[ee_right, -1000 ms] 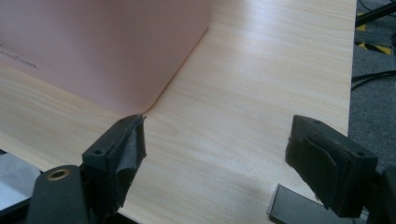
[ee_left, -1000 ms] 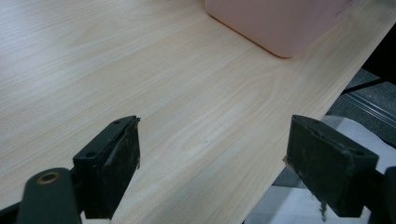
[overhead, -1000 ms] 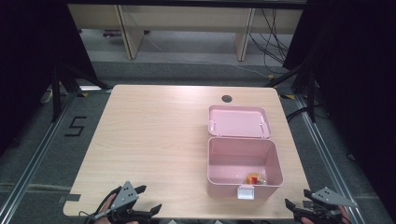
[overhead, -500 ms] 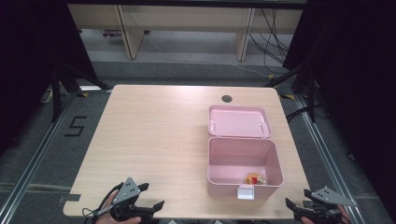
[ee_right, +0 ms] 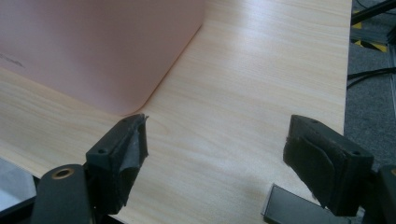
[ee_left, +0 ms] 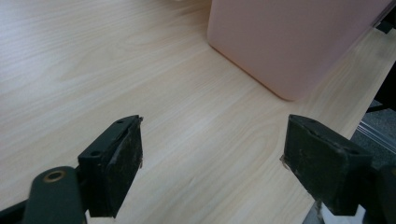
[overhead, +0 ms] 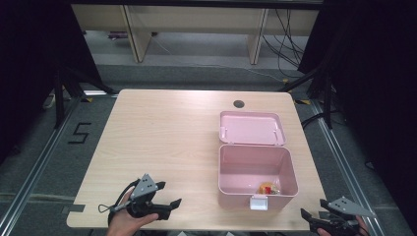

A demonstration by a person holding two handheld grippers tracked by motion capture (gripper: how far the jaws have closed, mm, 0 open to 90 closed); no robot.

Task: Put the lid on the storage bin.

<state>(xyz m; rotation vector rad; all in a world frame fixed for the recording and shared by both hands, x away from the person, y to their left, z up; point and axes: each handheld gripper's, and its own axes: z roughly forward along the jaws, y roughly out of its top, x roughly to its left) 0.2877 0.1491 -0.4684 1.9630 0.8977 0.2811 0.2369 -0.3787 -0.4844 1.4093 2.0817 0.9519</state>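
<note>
A pink box (overhead: 257, 172) stands open on the right half of the worktop (overhead: 162, 142), its lid (overhead: 252, 128) swung back flat on the far side and a white latch (overhead: 258, 202) on its near wall. Inside, near the front right corner, lies a small red and yellow thing (overhead: 268, 188) (too small to tell what it is). The left gripper (overhead: 169, 206) sits low at the near edge of the worktop, held in a hand (overhead: 125, 221), well apart from the box and pointing toward it; a grey plate (overhead: 146, 185) rides on top and a black cable (overhead: 115, 201) loops off to its left. In the left gripper view its jaws stand wide apart with nothing between them but bare wood, and a corner of the box rises ahead at the upper right. The right gripper (overhead: 307, 219) is at the near right corner of the worktop, just beyond the box's front right corner. In the right gripper view its jaws are likewise spread wide and empty, the left one close to the box's rounded bottom corner but not touching it.
</note>
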